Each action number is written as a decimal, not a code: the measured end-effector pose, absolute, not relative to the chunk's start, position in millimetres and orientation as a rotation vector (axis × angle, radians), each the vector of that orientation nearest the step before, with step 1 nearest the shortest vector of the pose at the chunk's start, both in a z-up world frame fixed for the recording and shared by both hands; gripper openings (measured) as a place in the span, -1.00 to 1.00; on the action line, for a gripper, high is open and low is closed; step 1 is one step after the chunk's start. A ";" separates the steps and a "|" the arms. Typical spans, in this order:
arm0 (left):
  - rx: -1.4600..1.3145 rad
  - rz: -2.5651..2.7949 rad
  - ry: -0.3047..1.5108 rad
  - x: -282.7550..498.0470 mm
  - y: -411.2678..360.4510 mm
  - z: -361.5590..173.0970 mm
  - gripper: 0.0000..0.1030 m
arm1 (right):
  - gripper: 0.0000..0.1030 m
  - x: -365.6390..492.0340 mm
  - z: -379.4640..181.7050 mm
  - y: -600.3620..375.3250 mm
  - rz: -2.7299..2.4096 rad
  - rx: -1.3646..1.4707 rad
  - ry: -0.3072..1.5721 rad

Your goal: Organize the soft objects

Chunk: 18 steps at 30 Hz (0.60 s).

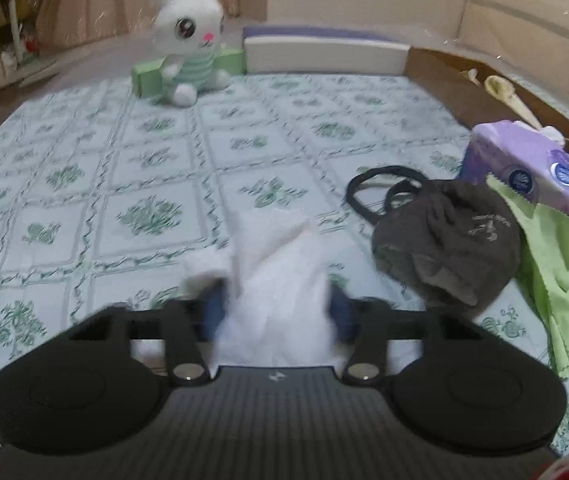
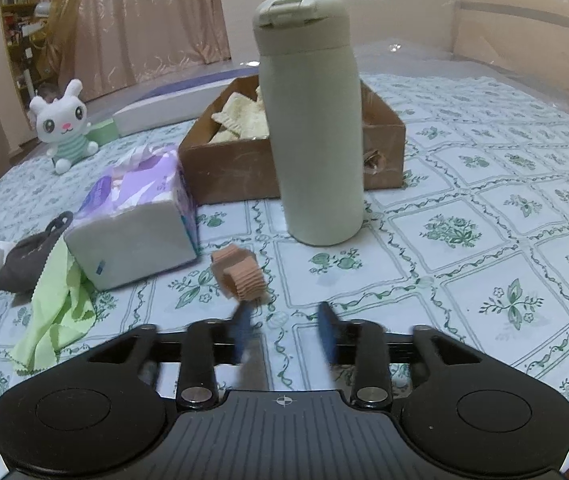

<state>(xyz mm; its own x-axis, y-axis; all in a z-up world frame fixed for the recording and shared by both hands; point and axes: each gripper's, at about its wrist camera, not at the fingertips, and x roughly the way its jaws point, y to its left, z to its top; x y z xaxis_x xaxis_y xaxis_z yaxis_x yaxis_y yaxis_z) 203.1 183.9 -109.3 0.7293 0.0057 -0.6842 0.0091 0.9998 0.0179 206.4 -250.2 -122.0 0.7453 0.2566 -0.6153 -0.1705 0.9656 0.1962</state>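
My left gripper (image 1: 278,312) is shut on a white cloth (image 1: 280,276) and holds it above the patterned tablecloth (image 1: 124,160). A dark grey cap (image 1: 448,240) with black straps lies to its right, beside a light green cloth (image 1: 552,276) and a purple tissue pack (image 1: 532,160). A white plush rabbit (image 1: 188,40) sits at the far left. My right gripper (image 2: 284,332) is open and empty over the cloth; a small pink corrugated object (image 2: 240,274) lies just ahead of its left finger. The tissue pack (image 2: 140,216), green cloth (image 2: 60,308) and cap (image 2: 32,256) lie to its left.
A tall pale green bottle (image 2: 312,120) stands ahead of the right gripper. Behind it is a brown cardboard box (image 2: 244,164) holding pale cloths. A white and purple flat box (image 1: 324,50) and a green box (image 1: 148,74) lie at the far edge.
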 end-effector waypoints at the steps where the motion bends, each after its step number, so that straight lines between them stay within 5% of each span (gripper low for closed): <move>1: 0.022 -0.007 0.743 202.4 181.3 -109.5 -0.47 | -0.09 206.2 -121.0 -251.3 0.235 0.132 0.684; 6: 0.006 0.027 0.730 198.7 175.3 -107.8 -0.72 | 0.04 206.1 -115.7 -251.2 0.274 0.130 0.649; 18: 0.032 0.107 0.770 148.2 149.9 -103.3 -0.73 | 0.05 225.1 -119.0 -227.2 0.393 0.027 0.634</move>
